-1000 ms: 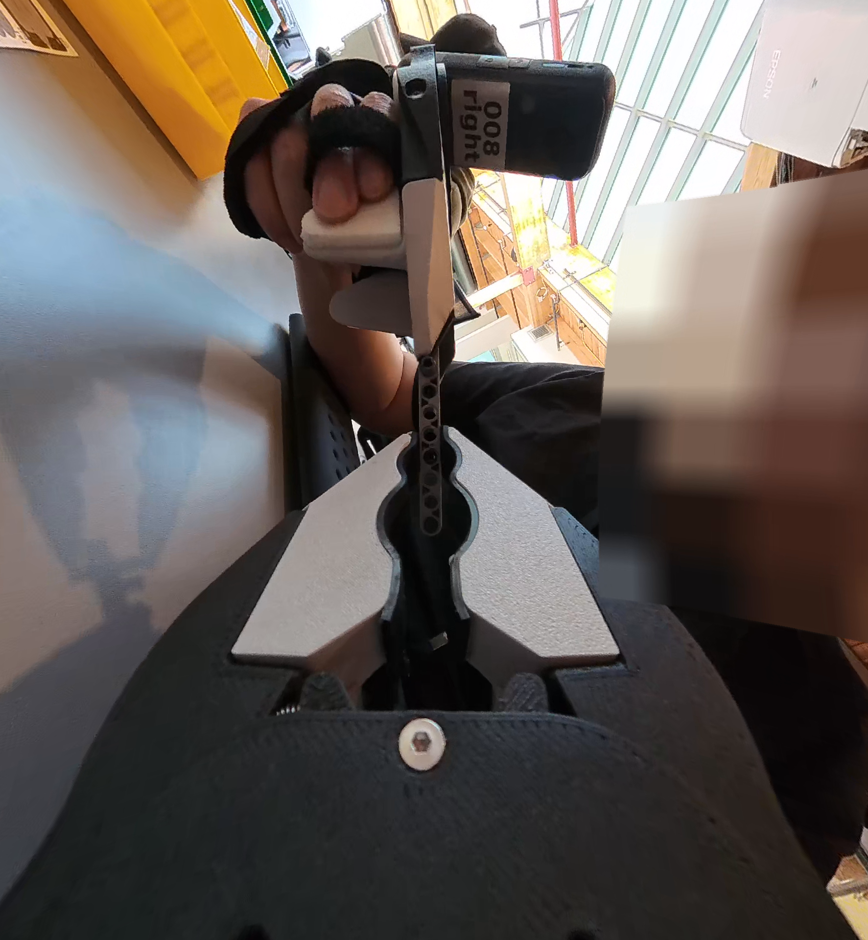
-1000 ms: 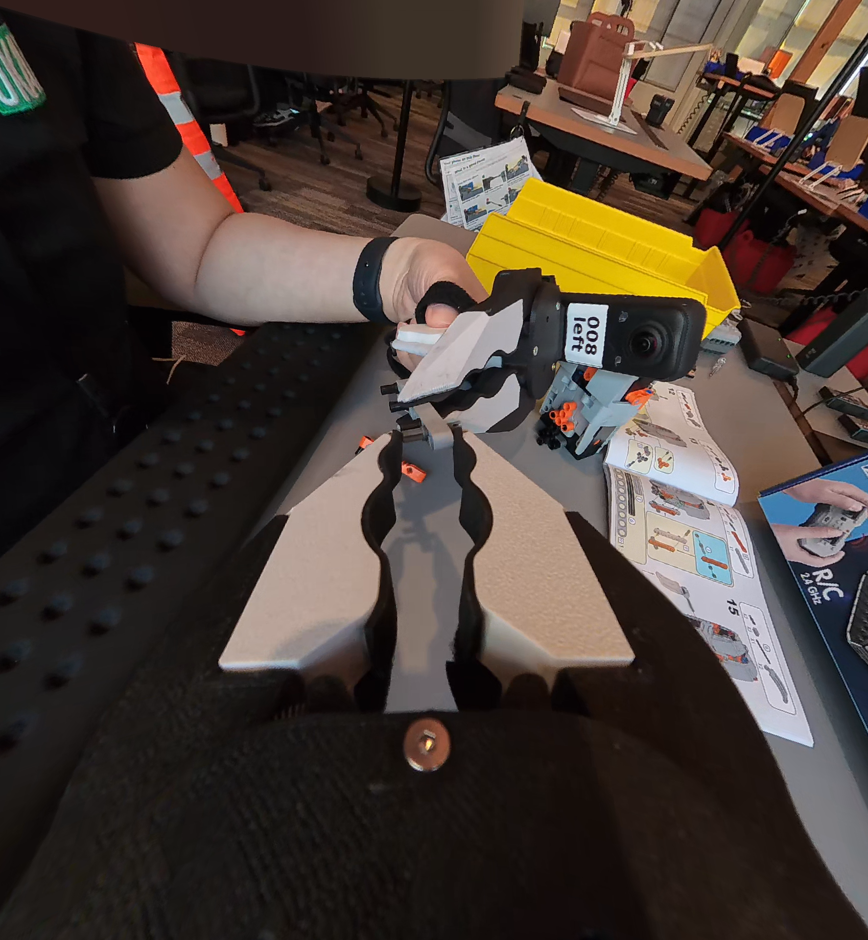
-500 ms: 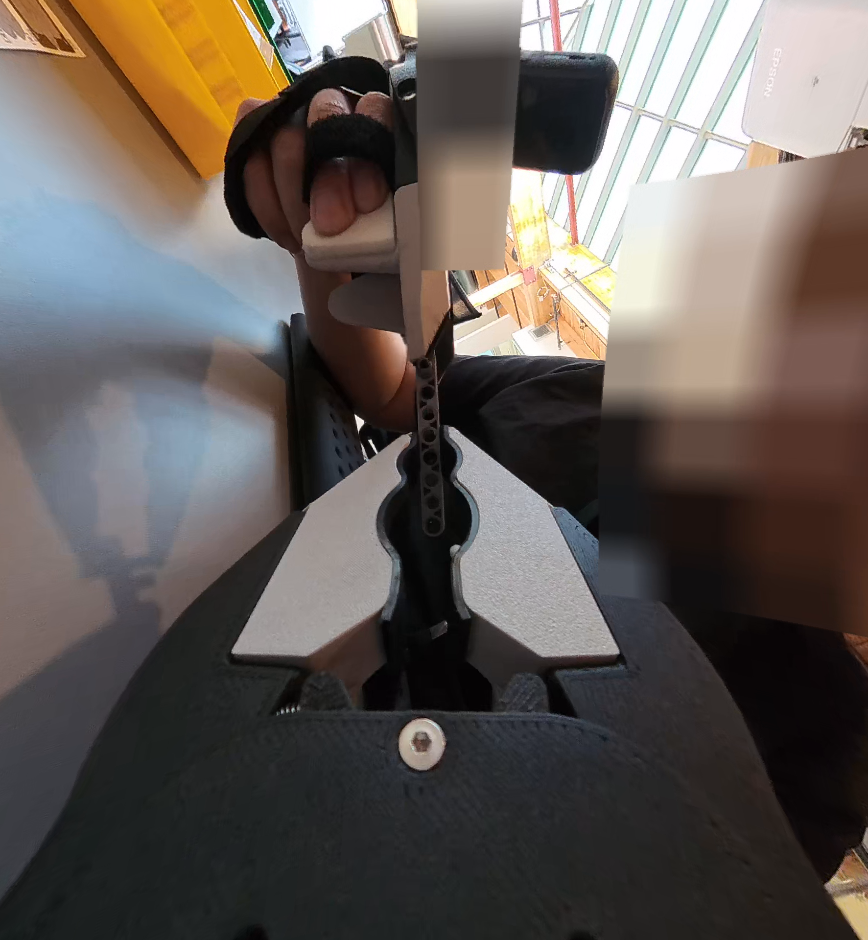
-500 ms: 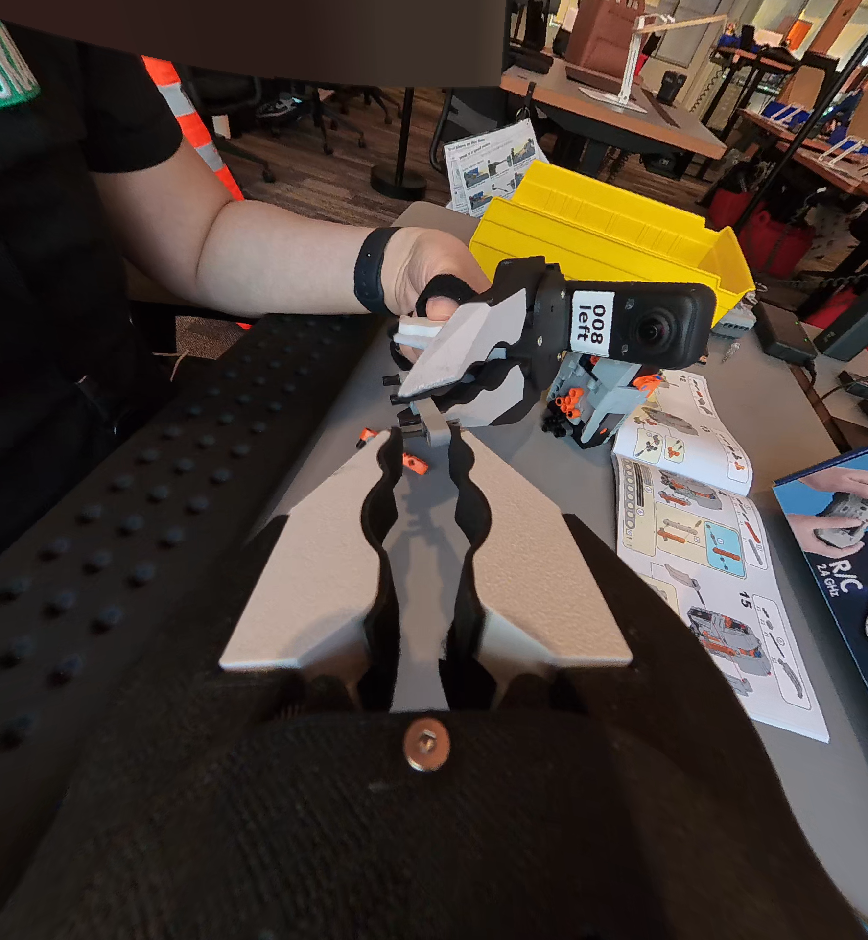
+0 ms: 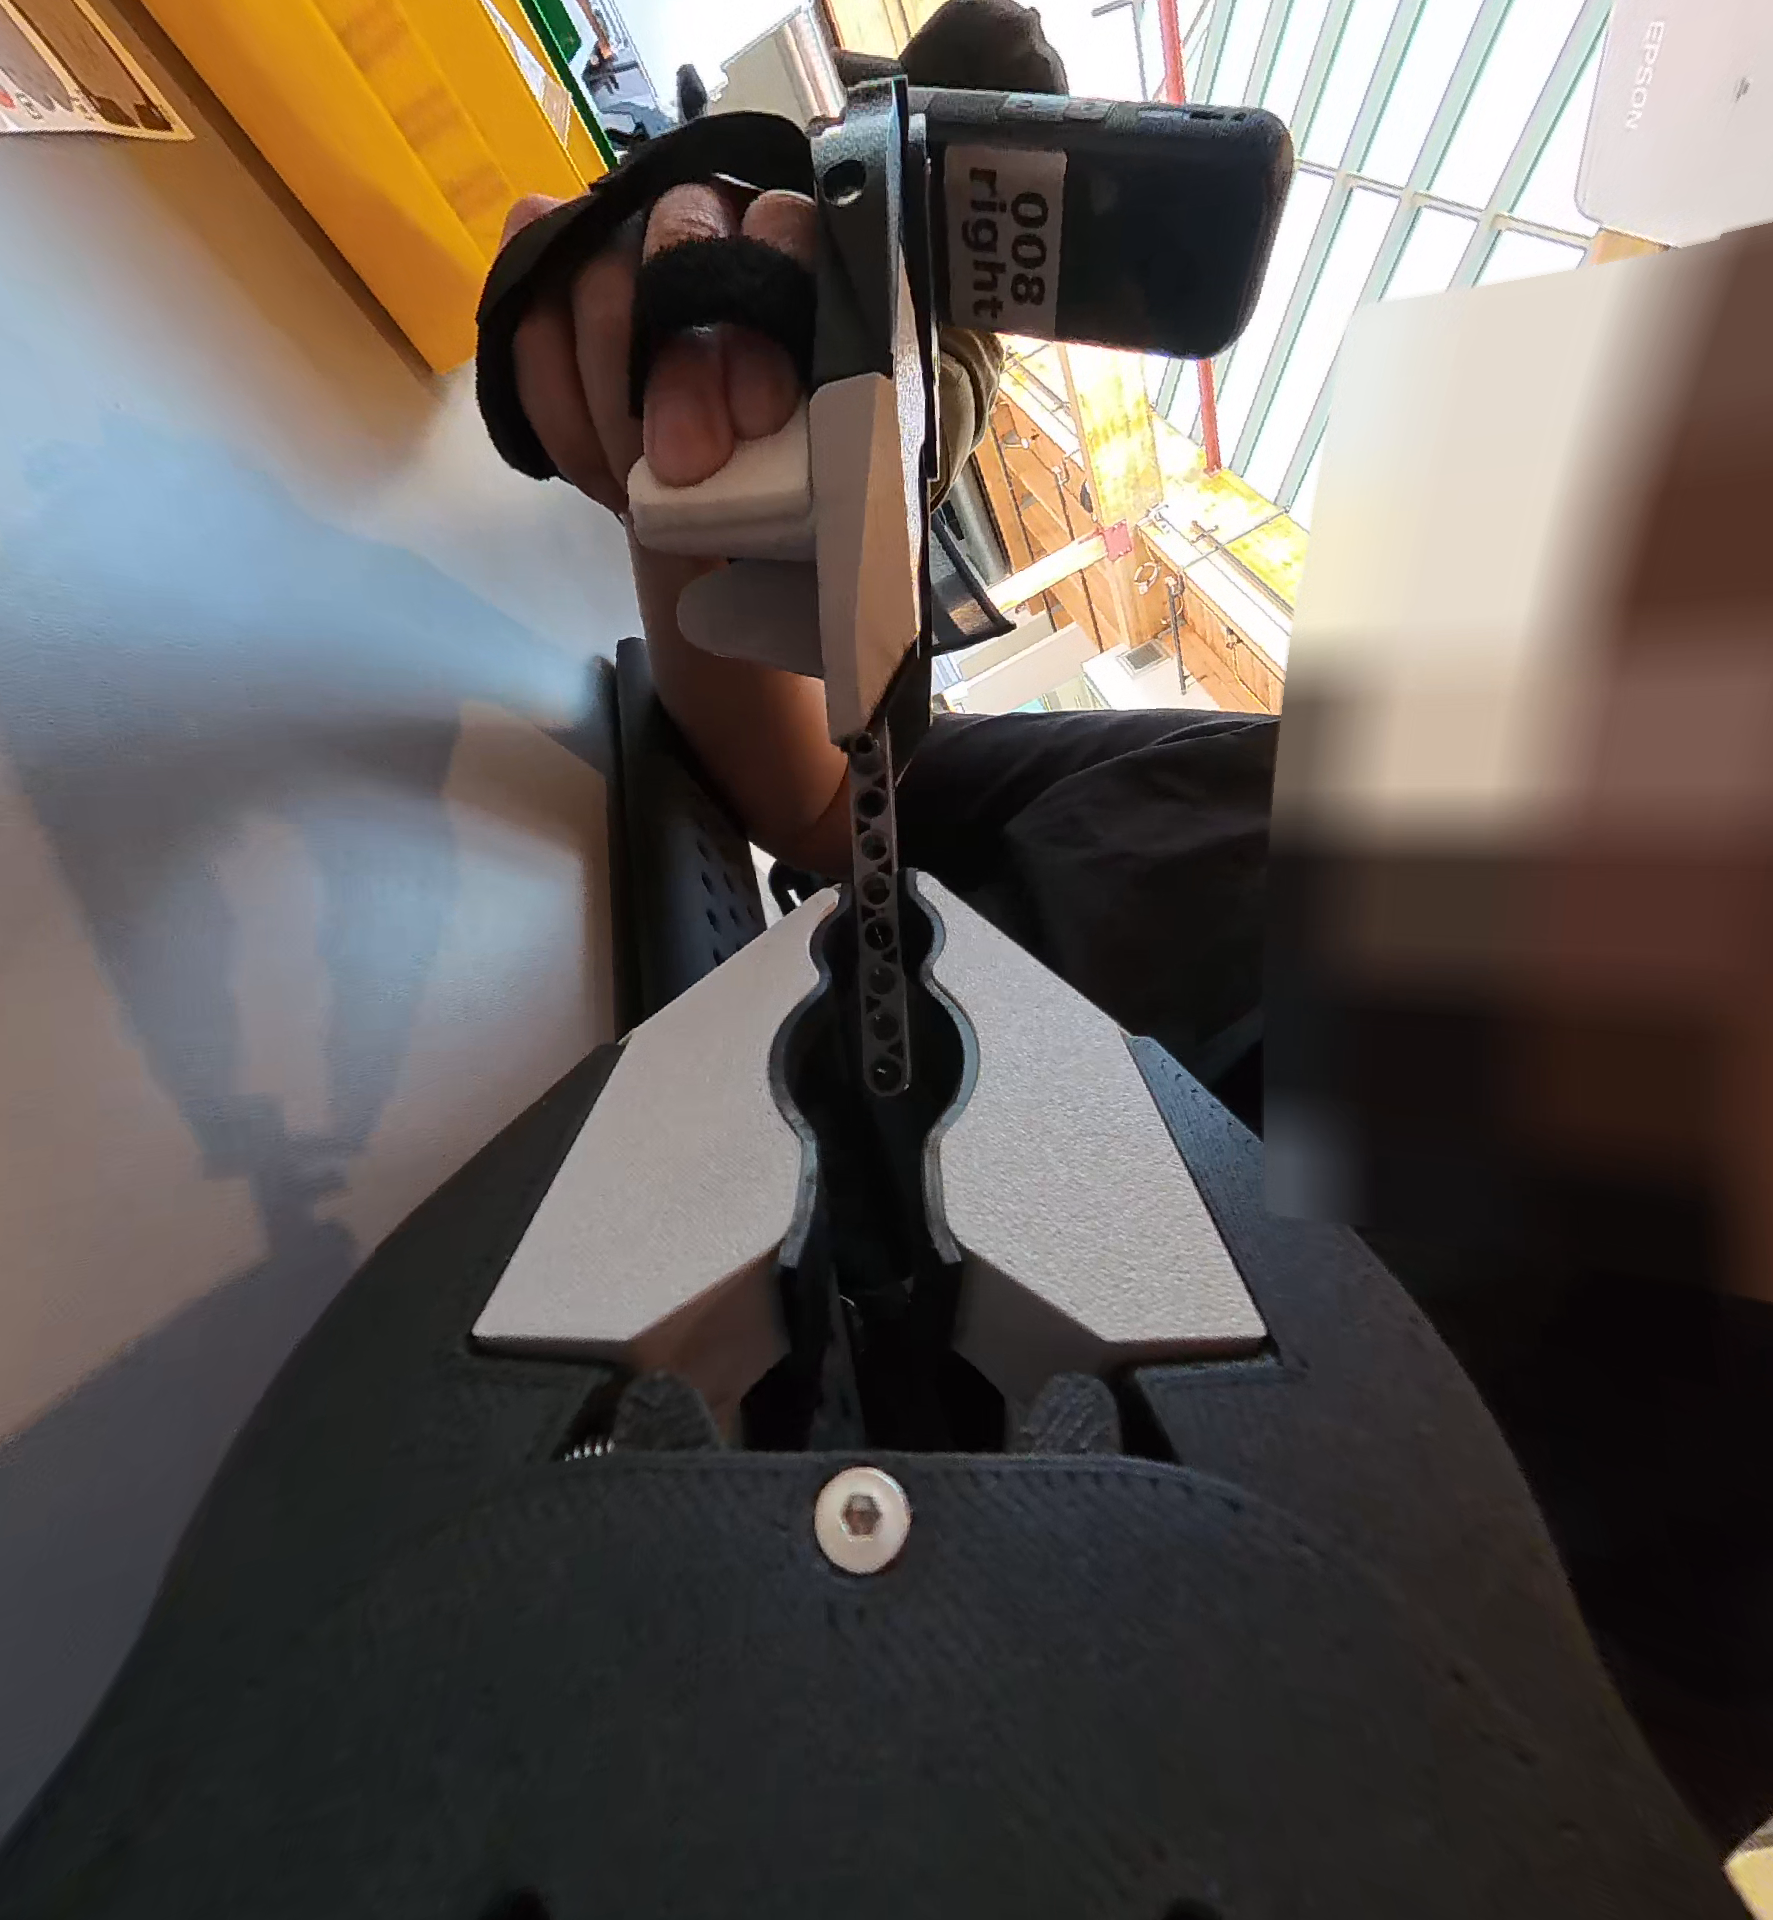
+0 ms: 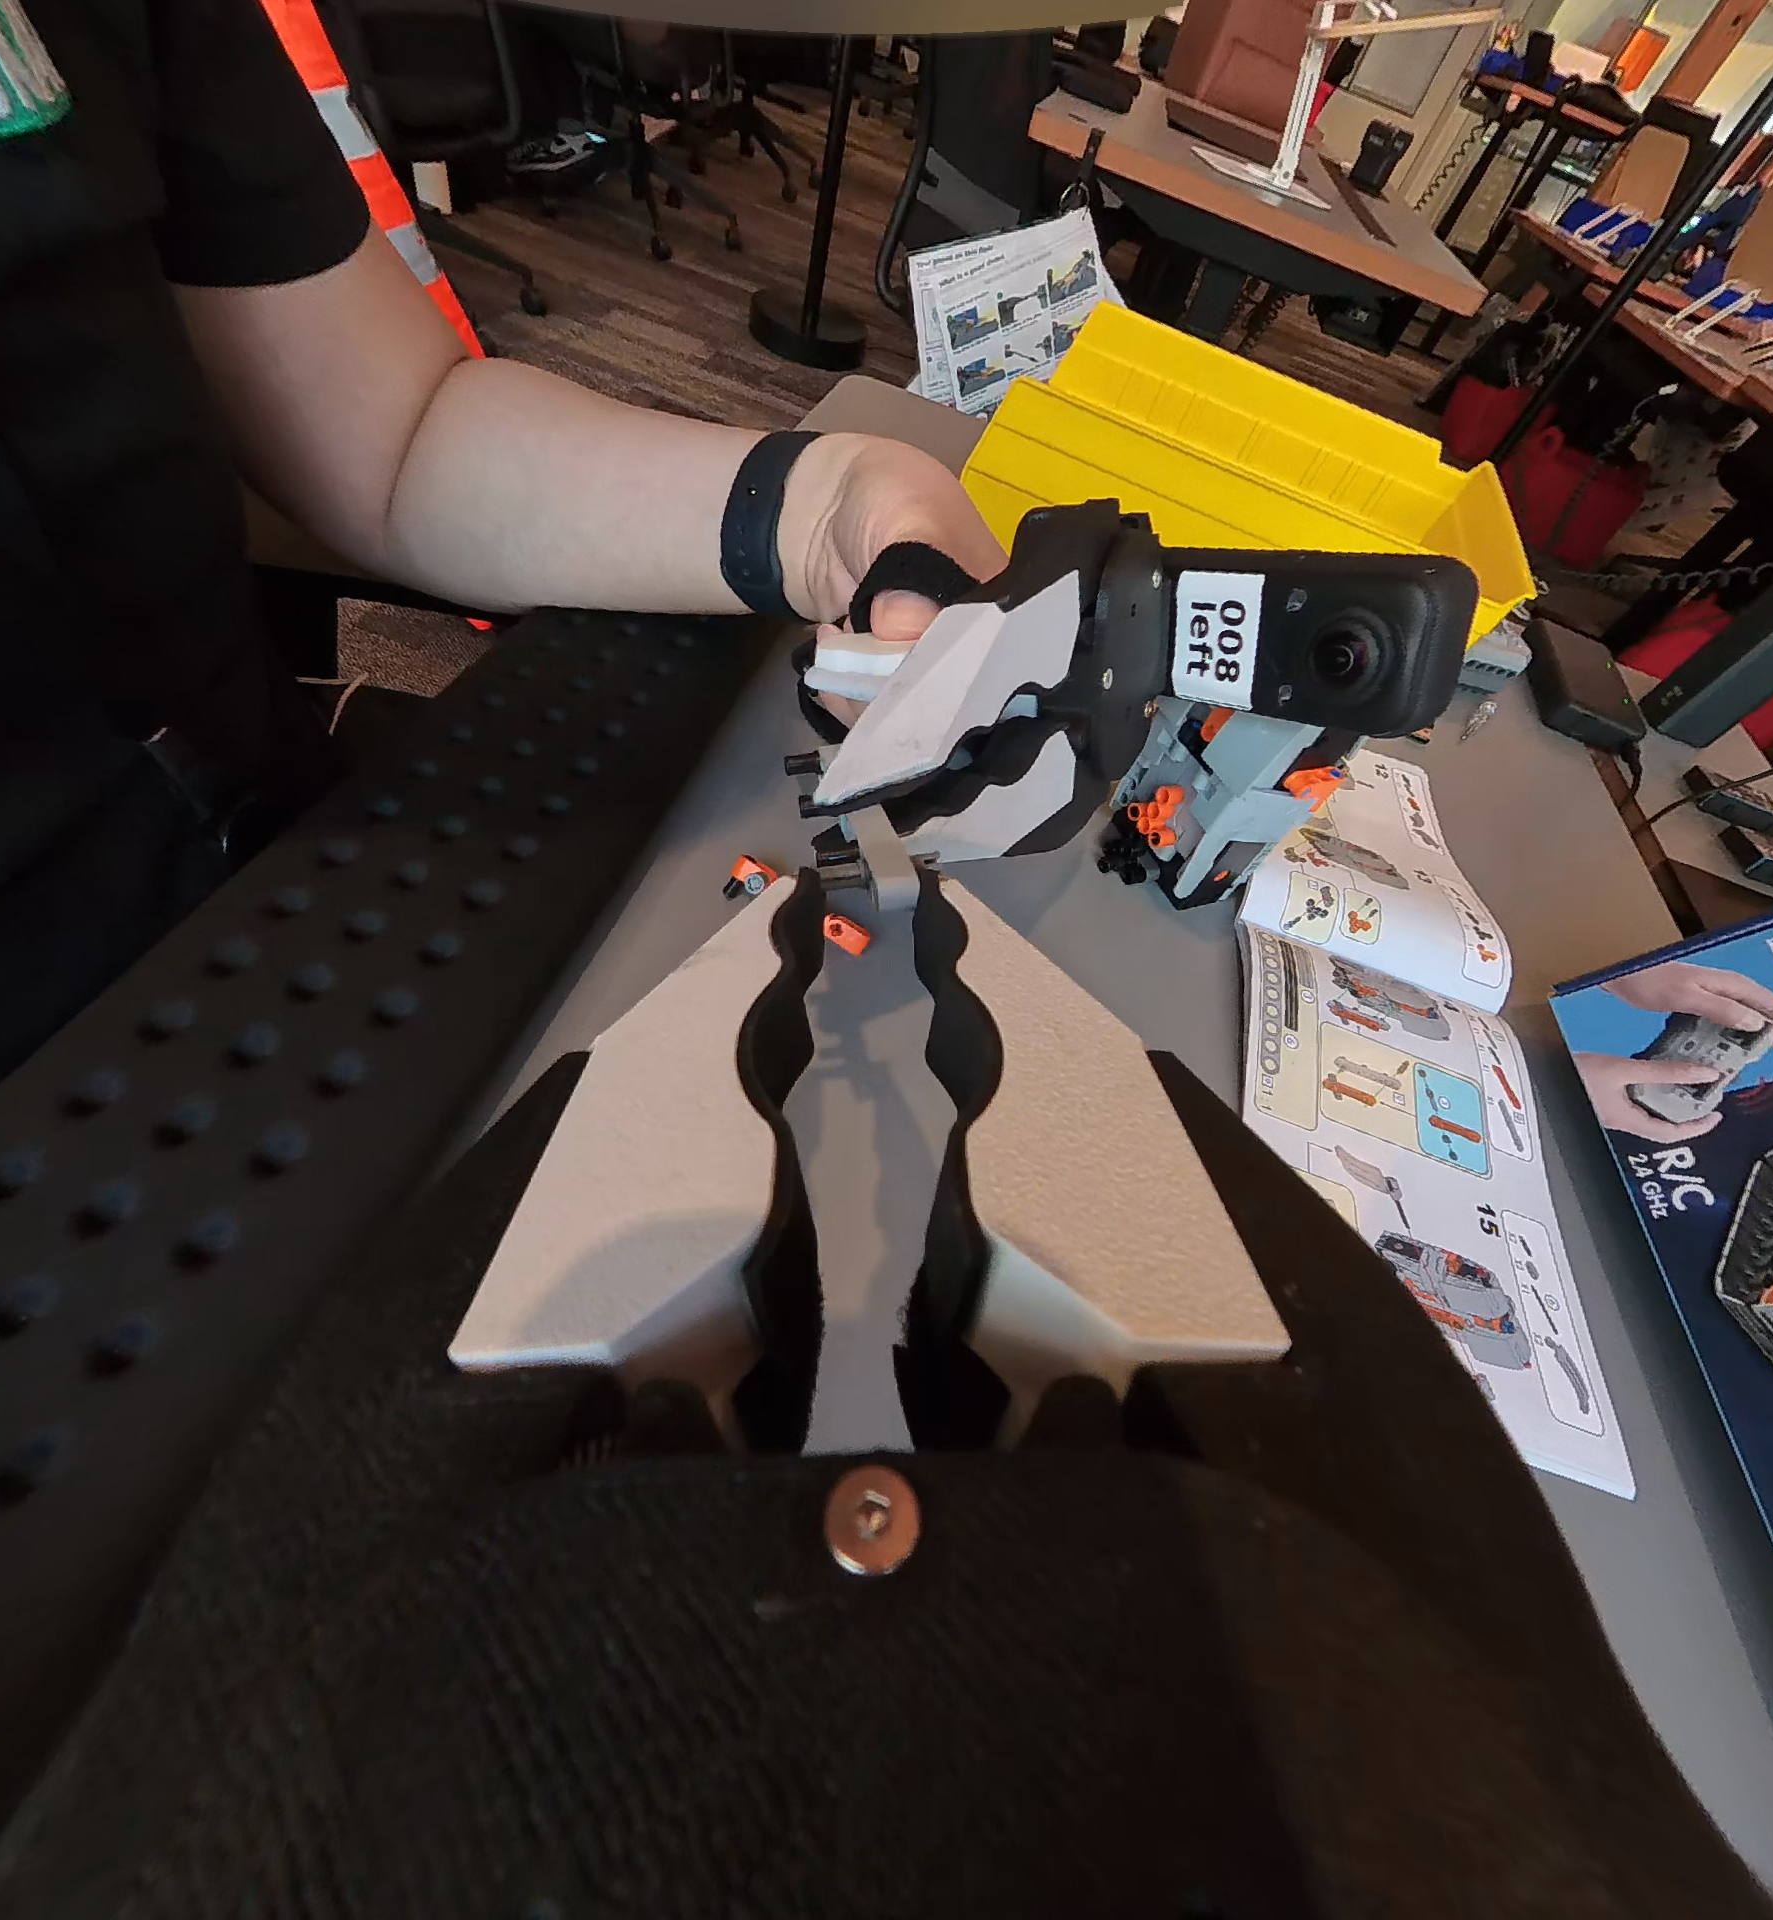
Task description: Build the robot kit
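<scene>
Grey table (image 6: 1547, 831); both tongs, left (image 5: 877, 914) and right (image 6: 866, 894), clamp grey holed beam (image 5: 880, 935).

Yellow bin (image 6: 1246, 457); grey holed beam (image 5: 882, 935); orange pcs (image 6: 846, 932).

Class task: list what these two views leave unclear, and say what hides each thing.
Right wrist view: whether the right gripper pinches the grey beam; the gap is too small to judge.
Right wrist view: the grey model, half hidden behind the left gripper.
Right wrist view: the blue box, cut by the right edge.
Left wrist view: the yellow bin, cut by the top edge.
</scene>
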